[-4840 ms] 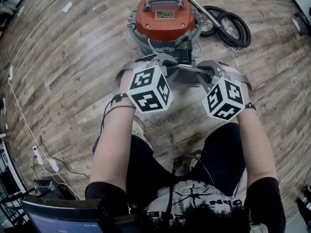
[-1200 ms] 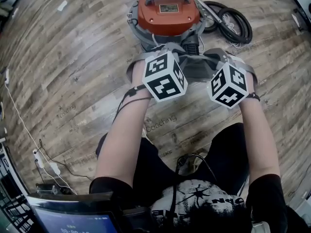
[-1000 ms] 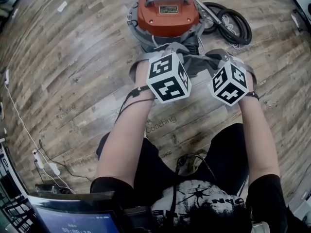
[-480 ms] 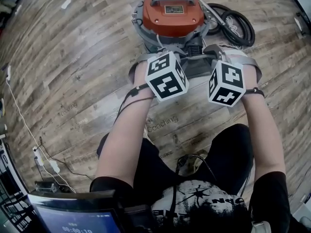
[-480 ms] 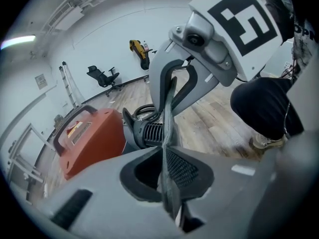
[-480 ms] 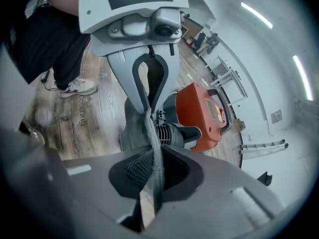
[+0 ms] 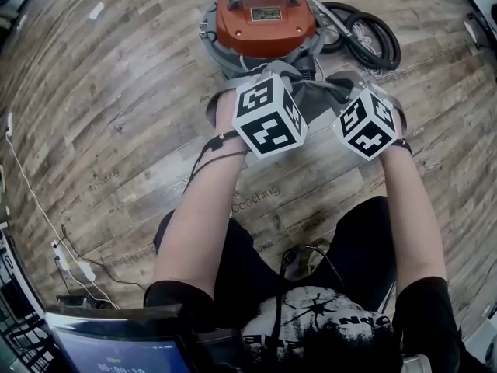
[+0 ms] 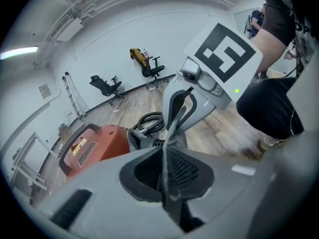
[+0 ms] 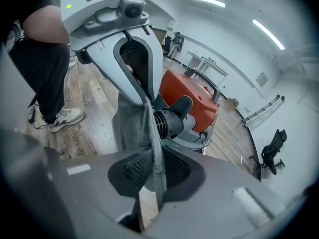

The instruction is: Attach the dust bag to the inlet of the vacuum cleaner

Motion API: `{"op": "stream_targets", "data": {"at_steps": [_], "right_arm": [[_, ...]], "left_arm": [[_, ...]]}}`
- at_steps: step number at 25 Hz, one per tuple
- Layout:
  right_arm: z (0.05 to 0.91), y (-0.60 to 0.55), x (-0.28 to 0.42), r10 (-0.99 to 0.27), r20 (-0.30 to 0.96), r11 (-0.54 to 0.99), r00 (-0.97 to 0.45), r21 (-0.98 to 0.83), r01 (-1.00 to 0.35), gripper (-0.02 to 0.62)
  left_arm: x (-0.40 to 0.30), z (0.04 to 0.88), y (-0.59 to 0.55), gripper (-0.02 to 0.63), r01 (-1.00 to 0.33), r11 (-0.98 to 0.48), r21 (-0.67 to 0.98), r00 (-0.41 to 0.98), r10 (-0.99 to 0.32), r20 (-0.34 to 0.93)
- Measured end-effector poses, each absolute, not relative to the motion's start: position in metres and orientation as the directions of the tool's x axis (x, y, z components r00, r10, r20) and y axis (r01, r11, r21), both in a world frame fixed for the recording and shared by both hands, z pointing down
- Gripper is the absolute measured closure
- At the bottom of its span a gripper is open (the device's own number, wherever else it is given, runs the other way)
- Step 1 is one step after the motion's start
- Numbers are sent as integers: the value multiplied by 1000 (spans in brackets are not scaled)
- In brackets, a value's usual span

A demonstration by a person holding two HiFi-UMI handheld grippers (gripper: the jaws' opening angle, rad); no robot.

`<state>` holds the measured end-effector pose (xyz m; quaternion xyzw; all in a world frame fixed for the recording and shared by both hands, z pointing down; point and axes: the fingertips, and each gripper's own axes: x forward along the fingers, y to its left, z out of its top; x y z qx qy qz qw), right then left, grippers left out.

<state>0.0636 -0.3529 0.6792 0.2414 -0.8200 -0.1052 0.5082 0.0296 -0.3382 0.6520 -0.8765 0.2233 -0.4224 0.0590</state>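
Head view: the left gripper (image 7: 269, 74) and the right gripper (image 7: 343, 88) have come forward over the wooden floor (image 7: 116, 115) in the last few seconds. The grey dust bag (image 7: 318, 98) stretched between them now lies right against the front of the red-topped vacuum cleaner (image 7: 264, 18), where earlier it hung a little short of it. I judge the bag's mouth to be at or nearly at the inlet, so what remains is seating it. The marker cubes hide the joint itself here. A black hose (image 7: 369, 37) lies coiled beyond the machine.

Left gripper view: the fingers are pressed together on an edge of the bag. The cloth runs taut up from the pads toward the other gripper.

Right gripper view: these fingers have just been opening a little, yet the bag's thick hem is between the ridged pads and looks pinched. The black ribbed inlet (image 9: 172, 119) sits just behind the cloth. I cannot tell whether the bag is over it. The bag is thin, soft grey fabric, hanging in limp folds below a stiffer seam.
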Motion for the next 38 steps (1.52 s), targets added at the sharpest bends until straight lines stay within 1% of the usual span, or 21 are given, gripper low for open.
{"op": "stream_targets", "data": {"at_steps": [4,10,12,14,19,23,26,34,36,38], "right_arm": [[668,-351,58,-536,767,844,-353,487,-223,549],[655,-348,39,-569,768,812,-294,581,-54,551],[655,-348,37,-581,763,802,-284,597,-36,551],[657,-348,40,-582,758,805,-294,589,-73,551],[671,-349,56,-572,739,820,-355,499,-281,561],[680,-353,64,-557,750,825,-358,450,-342,557],[679,-355,66,-567,746,820,-350,471,-326,554],[655,-355,39,-613,730,784,-302,608,-124,554],[656,-354,38,-615,729,782,-300,612,-117,554],[658,-355,44,-612,725,787,-316,598,-151,555]], "left_arm": [[22,656,-334,580,-352,-898,-266,551,-428,717],[6,673,-328,583,-386,-900,-202,526,-394,754],[5,676,-328,583,-383,-901,-202,516,-390,763],[7,675,-330,583,-365,-902,-231,507,-400,764],[19,665,-339,575,-363,-888,-282,518,-444,731],[29,653,-343,568,-368,-879,-303,531,-466,708],[31,652,-342,569,-371,-882,-289,542,-459,704],[7,677,-332,578,-431,-890,-149,532,-383,755],[7,679,-331,580,-418,-892,-169,513,-386,767],[11,676,-334,580,-393,-894,-213,498,-402,768]]}}
